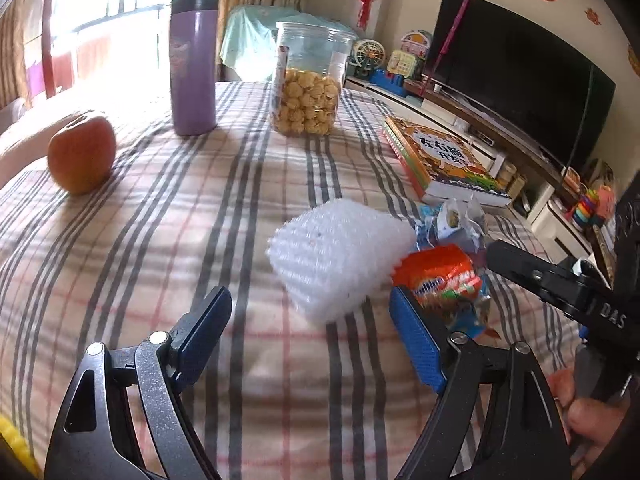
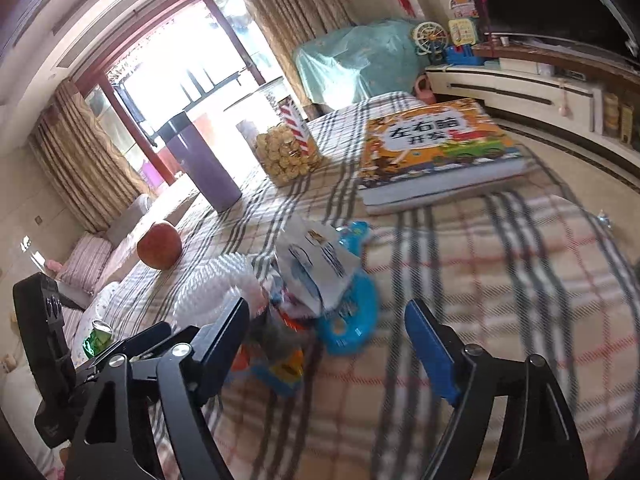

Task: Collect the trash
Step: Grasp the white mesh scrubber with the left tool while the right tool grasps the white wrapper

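Note:
A white foam net sleeve point(image 1: 340, 258) lies on the plaid tablecloth point(image 1: 160, 240), with an orange snack wrapper point(image 1: 438, 276) and a silver-blue wrapper point(image 1: 456, 220) to its right. My left gripper point(image 1: 316, 328) is open and empty, just short of the foam sleeve. My right gripper point(image 2: 332, 332) is open over the wrappers; a white-blue wrapper point(image 2: 320, 268) and a blue plastic piece point(image 2: 352, 316) lie between its fingers, with the foam sleeve point(image 2: 216, 284) at its left. Its body also shows in the left wrist view point(image 1: 560, 284). Both views are blurred.
An apple point(image 1: 82, 154), a purple thermos point(image 1: 194, 64), a clear jar of snacks point(image 1: 308, 84) and a picture book point(image 1: 440, 160) stand farther back on the table. A green can point(image 2: 98, 338) sits beyond the left edge. A TV stand runs along the right.

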